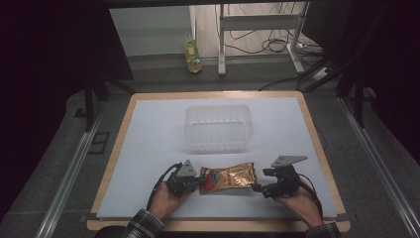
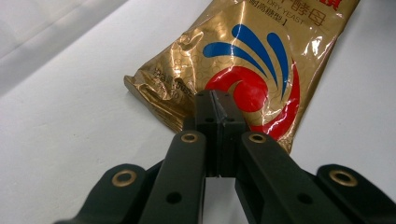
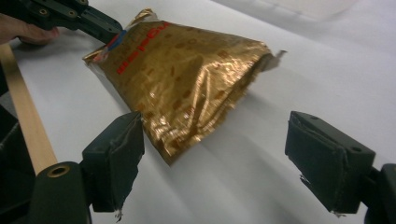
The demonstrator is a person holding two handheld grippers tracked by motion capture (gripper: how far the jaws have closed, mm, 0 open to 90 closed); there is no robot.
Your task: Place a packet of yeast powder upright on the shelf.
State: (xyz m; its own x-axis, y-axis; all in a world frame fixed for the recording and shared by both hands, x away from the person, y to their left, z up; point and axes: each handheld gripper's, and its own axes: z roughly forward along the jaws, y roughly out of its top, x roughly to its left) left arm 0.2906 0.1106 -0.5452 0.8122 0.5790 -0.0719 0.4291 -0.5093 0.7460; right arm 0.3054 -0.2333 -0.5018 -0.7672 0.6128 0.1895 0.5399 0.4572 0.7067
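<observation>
Hands come in over the near edge of the counter (image 1: 148, 148), palms turned inward, each carrying a set of tongs aimed at the gold foil yeast packet (image 1: 227, 178) between them. We see the left tongs (image 1: 198, 182) pointing level toward the right edge, their jaws pressed together on the packet's crimped end, just below the red and blue swirl printed on it. The right tongs (image 1: 258, 188) face them from the other side, jaws spread apart around the packet's far end; in the right gripper view one pad sits just beside the foil corner, while the other stands well clear of it. The packet lies near the middle of the near edge, its left end pinched and raised a little. Behind it, toward the far edge, stands a clear plastic tub (image 1: 218, 127), apart from the packet, with nothing visible inside.
</observation>
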